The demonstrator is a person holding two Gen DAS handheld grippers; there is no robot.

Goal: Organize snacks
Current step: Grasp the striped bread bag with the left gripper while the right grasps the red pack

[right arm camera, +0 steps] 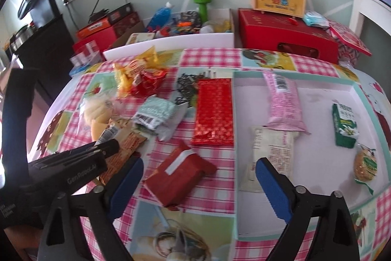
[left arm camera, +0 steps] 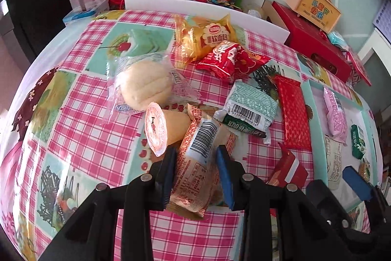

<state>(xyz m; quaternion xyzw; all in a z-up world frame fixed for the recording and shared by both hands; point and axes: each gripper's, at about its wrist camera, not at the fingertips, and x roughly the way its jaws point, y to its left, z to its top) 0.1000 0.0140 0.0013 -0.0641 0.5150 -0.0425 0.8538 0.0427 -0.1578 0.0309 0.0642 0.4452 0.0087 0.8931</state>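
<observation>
Left gripper clamped on an orange packet, blue pads pressed to both its long sides, barcode end toward the far edge of the table. Packet lying on the checked tablecloth, just left of the shallow white tray. Touching the packet's far left corner: a jelly cup tipped on its side, foil lid facing the camera. Beyond the cup, a wrapped bun in clear film. Just right of the packet's barcode end, a mint-green packet, also showing a barcode. Farther back, a yellow bread bag with a red bag lying against its near side.

Right gripper standing wide apart, nothing between the pads, jaws having just narrowed a little. Hanging over the tray's left wall, one finger over the cloth, the other over the tray. Just beyond its left finger, outside the tray, a small red box; past that, a flat red pack alongside the tray's left wall.

Inside the tray: a pink bag at the far left, a cream bag near its lower end, a green carton toward the right, a round cracker pack at the near right.
</observation>
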